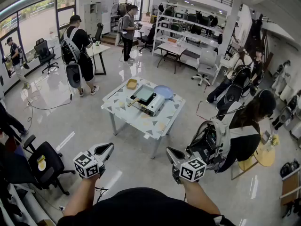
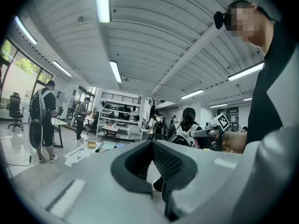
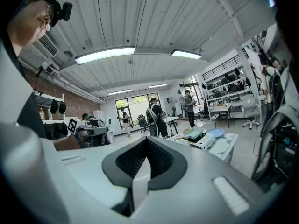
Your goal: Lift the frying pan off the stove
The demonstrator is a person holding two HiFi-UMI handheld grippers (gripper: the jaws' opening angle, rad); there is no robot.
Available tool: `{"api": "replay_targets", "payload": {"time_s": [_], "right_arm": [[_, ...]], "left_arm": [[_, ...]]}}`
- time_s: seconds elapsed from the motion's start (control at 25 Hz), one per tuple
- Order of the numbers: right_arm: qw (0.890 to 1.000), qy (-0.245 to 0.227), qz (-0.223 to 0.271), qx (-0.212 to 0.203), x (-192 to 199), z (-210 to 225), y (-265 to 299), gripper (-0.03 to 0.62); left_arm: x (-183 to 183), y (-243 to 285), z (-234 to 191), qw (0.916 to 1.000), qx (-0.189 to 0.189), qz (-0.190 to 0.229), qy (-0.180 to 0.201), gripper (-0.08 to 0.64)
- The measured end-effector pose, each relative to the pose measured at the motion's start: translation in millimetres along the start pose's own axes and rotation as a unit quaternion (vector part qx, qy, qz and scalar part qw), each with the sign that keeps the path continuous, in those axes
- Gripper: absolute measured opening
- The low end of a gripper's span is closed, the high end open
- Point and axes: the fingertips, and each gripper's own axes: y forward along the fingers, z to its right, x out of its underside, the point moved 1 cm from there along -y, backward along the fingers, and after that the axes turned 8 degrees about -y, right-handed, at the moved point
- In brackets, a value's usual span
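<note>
— Nearest the lens, what is seen?

— Both hand-held grippers are seen at the bottom edge of the head view. On the left gripper (image 1: 108,148) the jaws are pressed together with nothing between them; on the right gripper (image 1: 170,151) the jaws are likewise closed and empty. Black-and-white square markers are carried on each cube; no lettering can be read.

— And where is the frying pan (image 1: 144,93) found?

— Well apart from both grippers. The square pan is seated on a white portable stove (image 1: 155,105), its wooden handle pointed left, on a small table (image 1: 141,121). A yellow dish (image 1: 132,84) is set near the table's far left edge, and a blue plate (image 1: 163,92) just beside the stove at the far right edge.

— Is room left for moving?

— Bare glossy floor (image 1: 136,159) is shown between grippers and table. A black office chair (image 1: 44,164) is parked at the left, and a crouched person (image 1: 247,131) with a backpack (image 1: 209,145) is placed close to the table's right side.
</note>
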Motion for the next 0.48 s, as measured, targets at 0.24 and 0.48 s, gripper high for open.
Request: {"api": "replay_targets", "payload": {"time_s": [0.24,0.48], "right_arm": [[1.000,0.007,0.000,-0.006,2,6,0,0.029],[1.000,0.007,0.005,-0.013,2,17,-4,0.029]], "left_arm": [[-2,9,4,1.0000,0.003,0.000,0.001,0.000],[1,21,8,1.0000,-0.003,-0.003,-0.002,0.000]]}}
